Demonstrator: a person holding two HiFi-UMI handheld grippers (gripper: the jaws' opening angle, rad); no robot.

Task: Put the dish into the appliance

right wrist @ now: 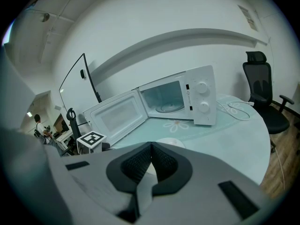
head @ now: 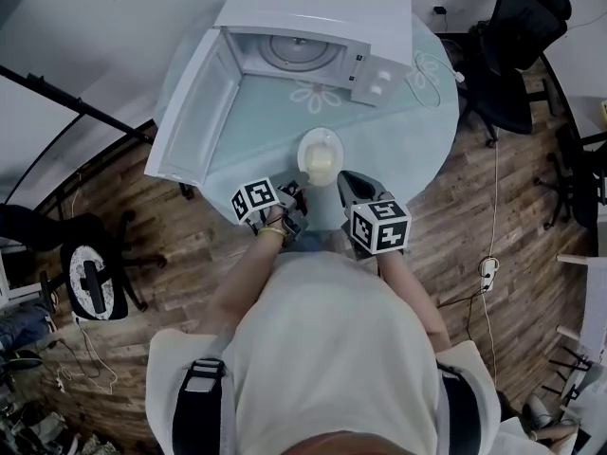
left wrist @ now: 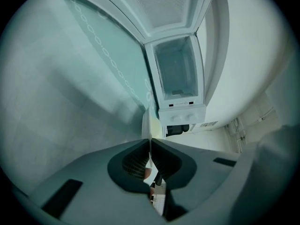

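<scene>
With the left hand-held gripper [left wrist: 150,142] clamped on the rim of the dish [head: 321,157], in front of the open microwave [head: 303,17], lift level and slide straight in; right hand-held gripper [right wrist: 150,145] closed, empty.

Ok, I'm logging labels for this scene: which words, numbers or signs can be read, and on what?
Nothing reads clearly.
Control panel of the microwave: print by the knobs, too small.
Sheet on the wall: too small.
Label past the microwave: blurred.
Marker cube: black-and-white square code, no letters.
</scene>
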